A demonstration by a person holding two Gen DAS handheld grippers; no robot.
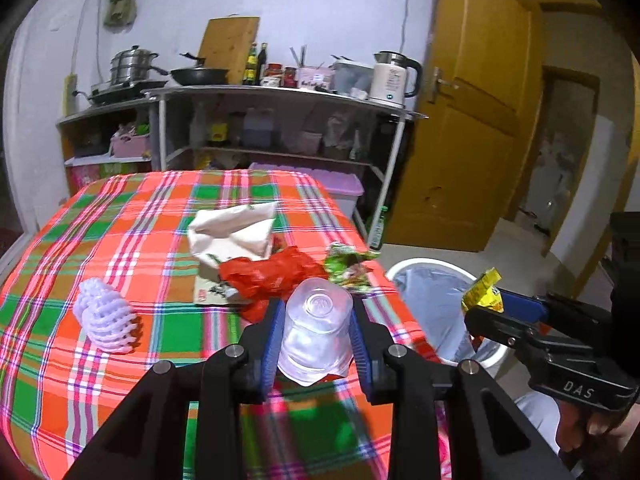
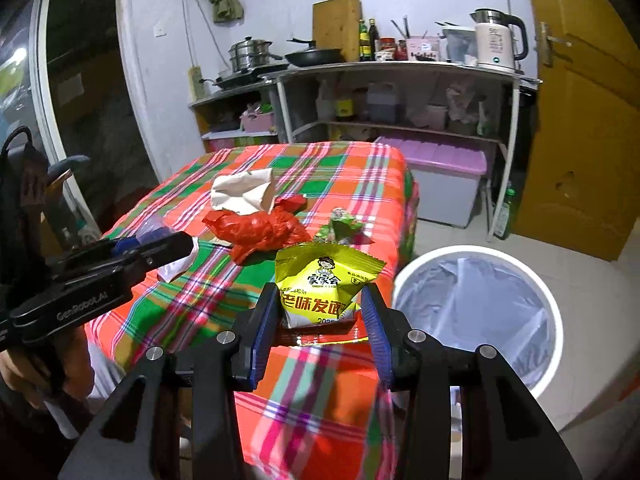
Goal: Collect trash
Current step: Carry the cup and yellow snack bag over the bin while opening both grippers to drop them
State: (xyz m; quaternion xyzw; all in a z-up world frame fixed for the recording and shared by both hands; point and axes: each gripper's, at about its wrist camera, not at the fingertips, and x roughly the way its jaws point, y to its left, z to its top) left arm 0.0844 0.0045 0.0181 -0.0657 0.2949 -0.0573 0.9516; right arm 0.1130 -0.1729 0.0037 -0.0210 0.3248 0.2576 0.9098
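My left gripper (image 1: 316,312) is shut on a clear plastic cup (image 1: 316,332), held bottom-forward above the plaid table (image 1: 120,240). My right gripper (image 2: 320,300) is shut on a yellow snack packet (image 2: 320,280); in the left wrist view that packet (image 1: 482,290) hangs over the rim of the white lined bin (image 1: 432,300). The bin (image 2: 480,312) stands on the floor at the table's right side. On the cloth lie a red plastic bag (image 1: 272,276), a crumpled white paper bag (image 1: 236,232), a green wrapper (image 1: 344,266) and a white foam fruit net (image 1: 106,316).
A metal shelf unit (image 1: 280,120) with pots, bottles and a kettle (image 1: 394,78) stands behind the table. A purple-lidded box (image 2: 444,184) sits beneath it. A yellow door (image 1: 472,120) is at the right. A hand (image 2: 24,368) holds the left tool.
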